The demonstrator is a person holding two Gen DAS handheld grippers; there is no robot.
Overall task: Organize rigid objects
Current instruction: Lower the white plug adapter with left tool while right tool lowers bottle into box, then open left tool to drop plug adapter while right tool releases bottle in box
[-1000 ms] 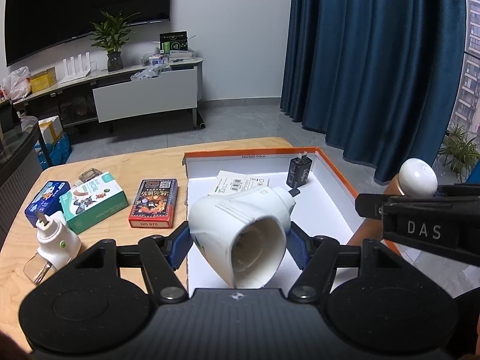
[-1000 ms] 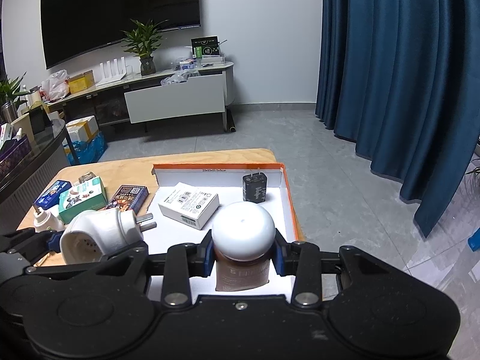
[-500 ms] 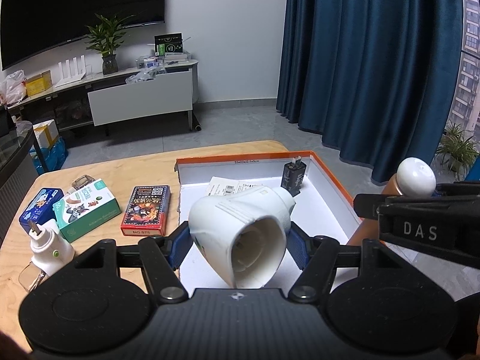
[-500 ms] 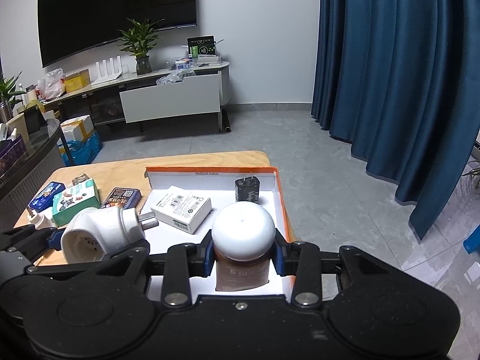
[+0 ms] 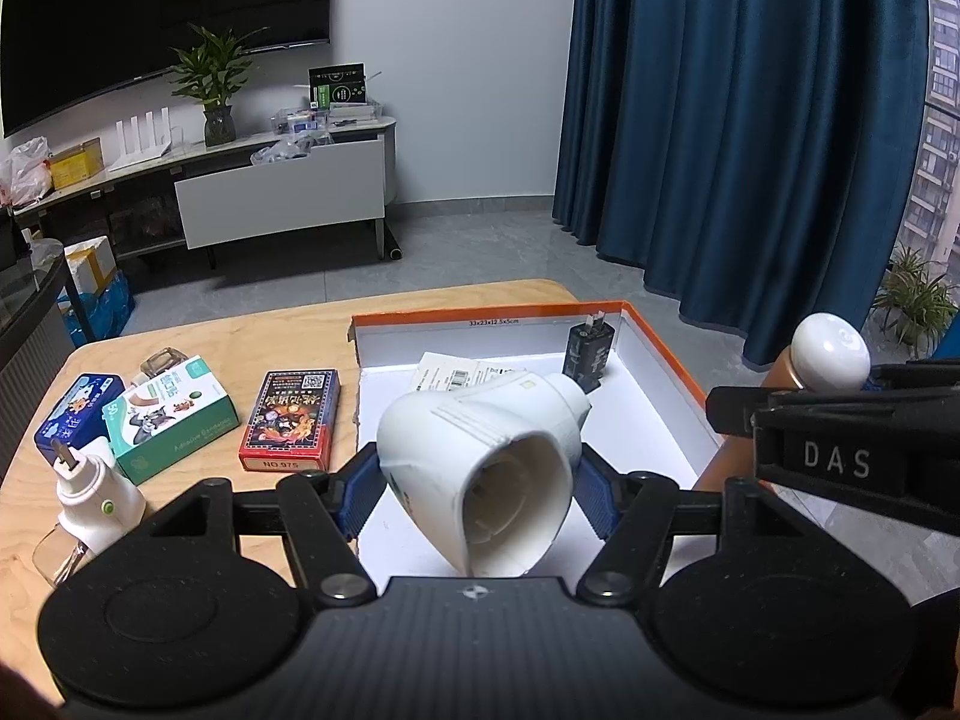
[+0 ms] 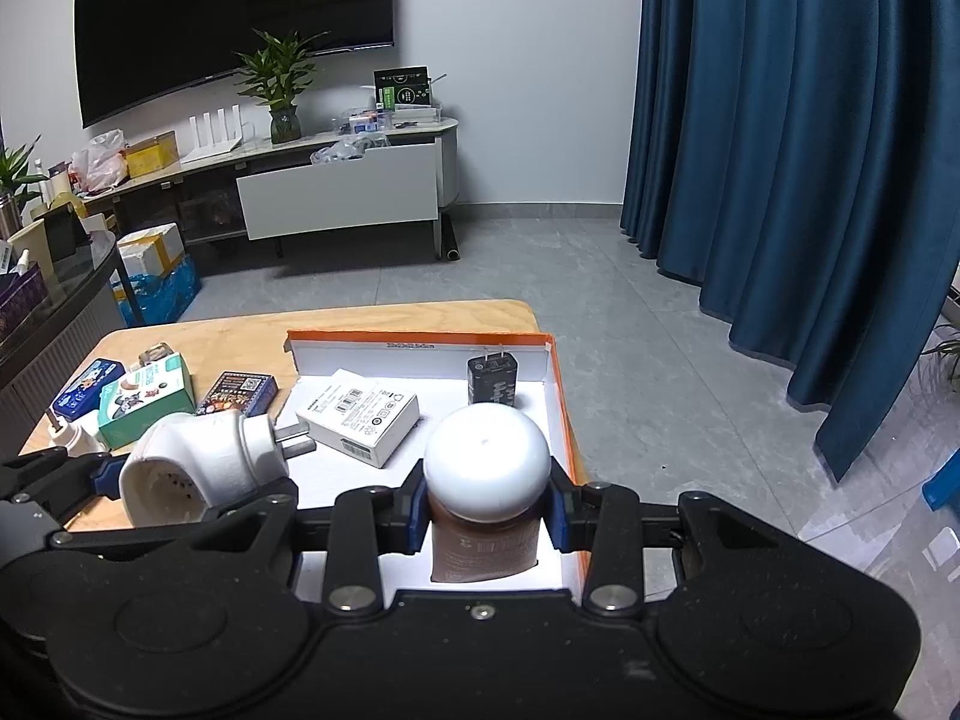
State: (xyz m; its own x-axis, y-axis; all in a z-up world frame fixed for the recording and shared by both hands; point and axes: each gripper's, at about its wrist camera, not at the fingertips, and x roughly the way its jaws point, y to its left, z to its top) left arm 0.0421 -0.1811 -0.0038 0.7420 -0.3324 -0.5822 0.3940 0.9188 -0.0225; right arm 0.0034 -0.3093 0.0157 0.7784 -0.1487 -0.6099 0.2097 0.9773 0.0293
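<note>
The left gripper (image 5: 477, 489) clamps a white plug-in adapter (image 5: 480, 468) above the near-left part of the orange-rimmed box (image 5: 660, 360) — the right gripper (image 6: 486, 516) grips a white-capped brown bottle (image 6: 485, 510) over its near-right corner.

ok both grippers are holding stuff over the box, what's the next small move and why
Probably lower the right gripper and set its brown bottle on the bare white floor of the orange-rimmed box; the left gripper can follow with its white plug-in device.
</note>
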